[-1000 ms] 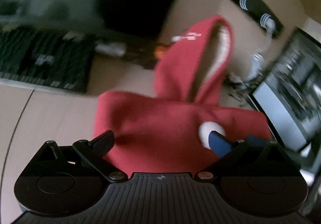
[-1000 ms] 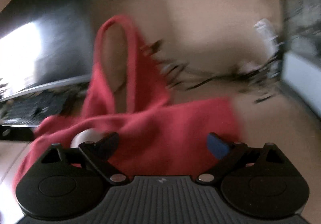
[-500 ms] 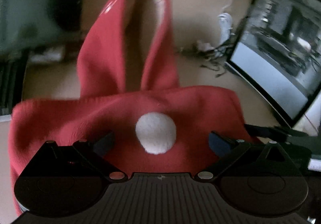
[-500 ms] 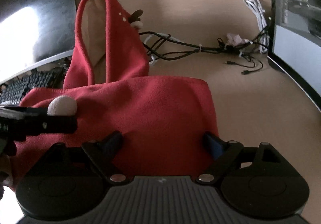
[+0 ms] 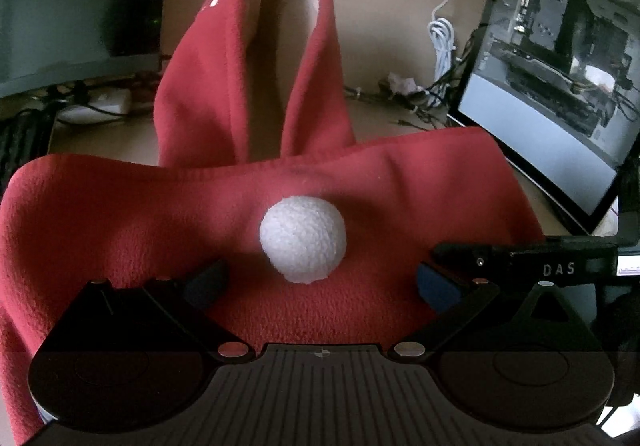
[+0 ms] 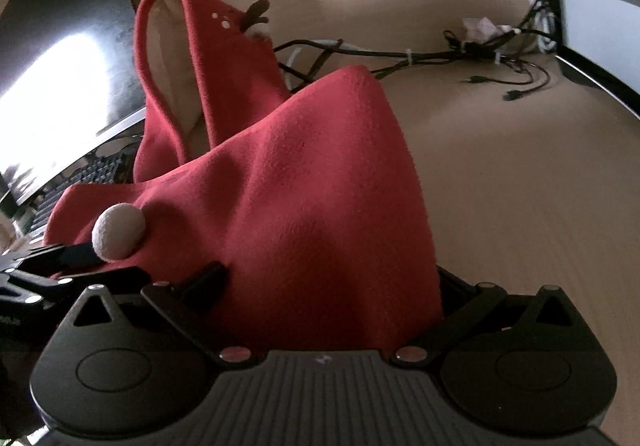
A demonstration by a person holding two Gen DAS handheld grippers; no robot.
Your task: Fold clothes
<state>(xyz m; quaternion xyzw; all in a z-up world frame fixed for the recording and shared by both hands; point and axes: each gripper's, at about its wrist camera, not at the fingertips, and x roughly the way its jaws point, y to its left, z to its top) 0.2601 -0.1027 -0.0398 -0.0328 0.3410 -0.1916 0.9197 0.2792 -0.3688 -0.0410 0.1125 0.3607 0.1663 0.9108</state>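
The right claw (image 6: 328, 290), wide half a second ago above flat fleece, now has a raised ridge of the red hooded garment (image 6: 320, 182) bunched between its fingers, though I cannot tell if they pinch it. The left claw (image 5: 320, 282) stays wide around the white pompom (image 5: 303, 238). The garment lies on the desk (image 6: 520, 174), hood toward 12 o'clock; judging by the lift, a fold is starting.

Tan wooden desk (image 6: 500, 174) before my claws, bearing the red fleece garment (image 5: 360, 182), a tangle of black cables (image 6: 460, 54), a coiled white cable (image 5: 442, 42) and a monitor (image 5: 560, 86).
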